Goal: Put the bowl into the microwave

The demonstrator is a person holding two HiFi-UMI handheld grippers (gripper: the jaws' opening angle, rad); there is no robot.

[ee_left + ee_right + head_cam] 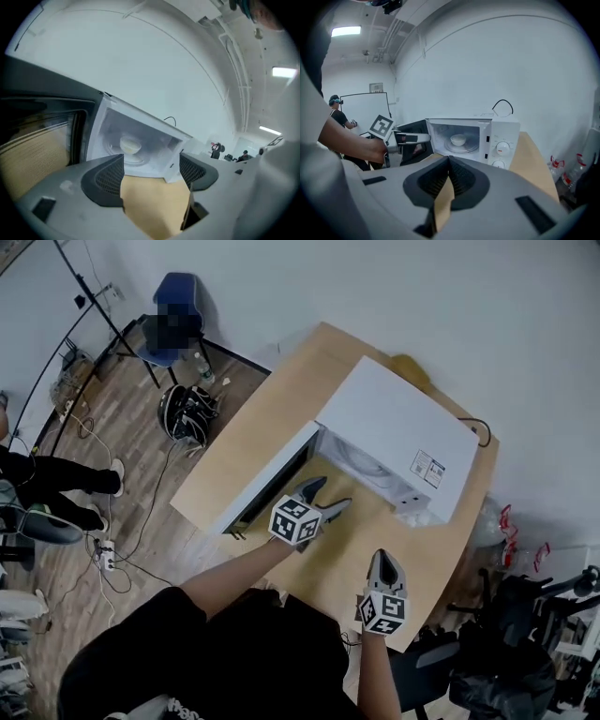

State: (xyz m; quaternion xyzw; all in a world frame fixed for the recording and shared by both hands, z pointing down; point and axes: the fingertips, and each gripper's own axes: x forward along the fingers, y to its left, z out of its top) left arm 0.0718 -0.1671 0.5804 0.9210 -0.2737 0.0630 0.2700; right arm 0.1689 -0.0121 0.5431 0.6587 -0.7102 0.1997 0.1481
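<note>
bowl: inside microwave, placing looks done | door: open, perhaps needs closing | left gripper: jaws apart, empty | right gripper: jaws together, empty

There was one white box-shaped microwave, one small white bowl, one light wooden table, two grey two-jaw tools, the left gripper and the right gripper, two round white dials, and one blue chair.
</note>
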